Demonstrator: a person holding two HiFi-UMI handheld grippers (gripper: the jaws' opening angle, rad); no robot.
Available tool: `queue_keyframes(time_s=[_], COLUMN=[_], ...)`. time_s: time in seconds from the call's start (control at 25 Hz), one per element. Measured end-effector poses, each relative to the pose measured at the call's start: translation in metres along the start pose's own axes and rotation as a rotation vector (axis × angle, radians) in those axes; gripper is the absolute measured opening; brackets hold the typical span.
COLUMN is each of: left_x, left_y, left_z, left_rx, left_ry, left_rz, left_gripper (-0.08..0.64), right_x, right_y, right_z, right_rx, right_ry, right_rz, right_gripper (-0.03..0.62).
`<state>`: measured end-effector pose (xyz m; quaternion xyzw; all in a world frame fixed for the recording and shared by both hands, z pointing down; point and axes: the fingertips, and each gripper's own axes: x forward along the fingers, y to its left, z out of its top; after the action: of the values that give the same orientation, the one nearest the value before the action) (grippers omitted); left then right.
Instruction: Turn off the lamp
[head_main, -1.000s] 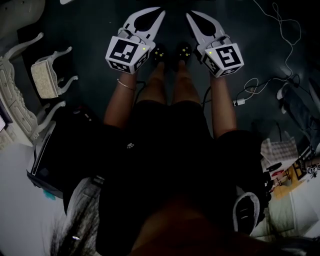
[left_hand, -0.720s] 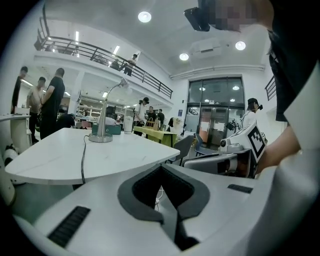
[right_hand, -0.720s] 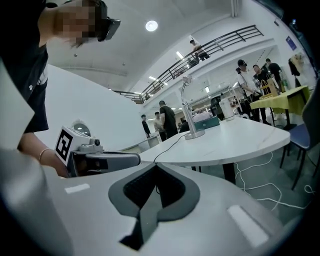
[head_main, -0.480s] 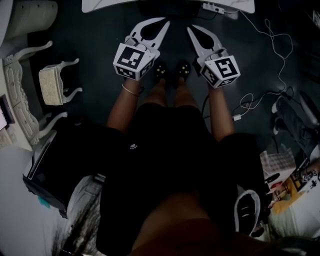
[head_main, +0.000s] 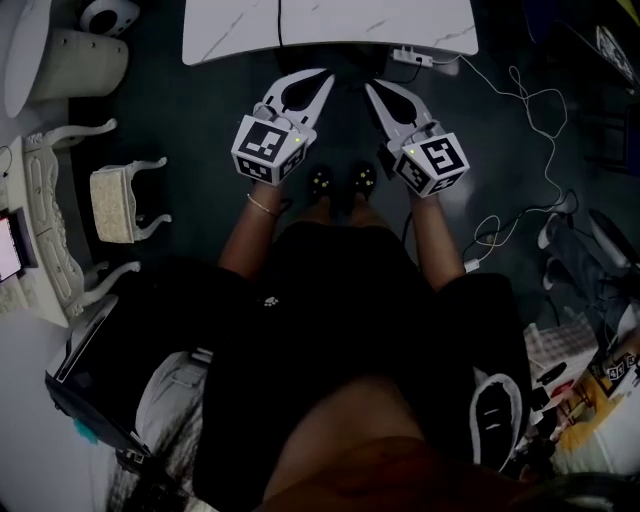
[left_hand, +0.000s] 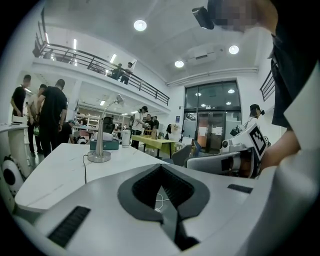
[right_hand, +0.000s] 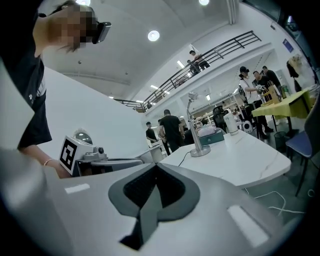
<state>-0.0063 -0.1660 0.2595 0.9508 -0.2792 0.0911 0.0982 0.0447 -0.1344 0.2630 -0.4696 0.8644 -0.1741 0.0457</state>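
A silver desk lamp with a round base stands far back on the white marble table; it also shows in the right gripper view as the lamp on the table. I cannot tell whether it is lit. In the head view only the table's near edge shows, with no lamp. My left gripper and right gripper hang side by side just short of that edge, both shut and empty. Their tips meet in the left gripper and right gripper views.
A teal box and a white cup sit behind the lamp. A power strip with a white cable trails off the table's right corner. An ornate white stool stands at the left. People stand beyond the table.
Both grippers have risen together, still shut. In the head view the table's edge has come down into the picture and the grippers now reach close to it.
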Motion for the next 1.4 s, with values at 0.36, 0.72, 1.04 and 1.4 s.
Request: queue_keyframes(time_s=[0.36, 0.72, 1.04, 1.4], left_x=[0.006, 0.008, -0.002, -0.005], left_y=[-0.016, -0.02, -0.022, -0.026], left_z=[0.038, 0.065, 0.076, 0.082], left_rx=[0.034, 0.049, 0.053, 0.062], left_ry=[-0.032, -0.073, -0.09, -0.096], left_rz=[-0.027, -0.046, -0.035, -0.026], left_gripper=[0.006, 0.006, 0.006, 0.006], right_x=[-0.005, 0.004, 0.007, 0.004], right_y=[0.005, 0.017, 0.032, 0.035], right_z=[0.048, 0.085, 0.093, 0.104], right_rx=[-0.019, -0.062, -0.087, -0.109], right_ry=[-0.08, -0.116, -0.11, -0.112], right_rz=[0.012, 0.071, 0.126, 0.157], right_gripper=[0.002, 0.002, 0.002, 0.001])
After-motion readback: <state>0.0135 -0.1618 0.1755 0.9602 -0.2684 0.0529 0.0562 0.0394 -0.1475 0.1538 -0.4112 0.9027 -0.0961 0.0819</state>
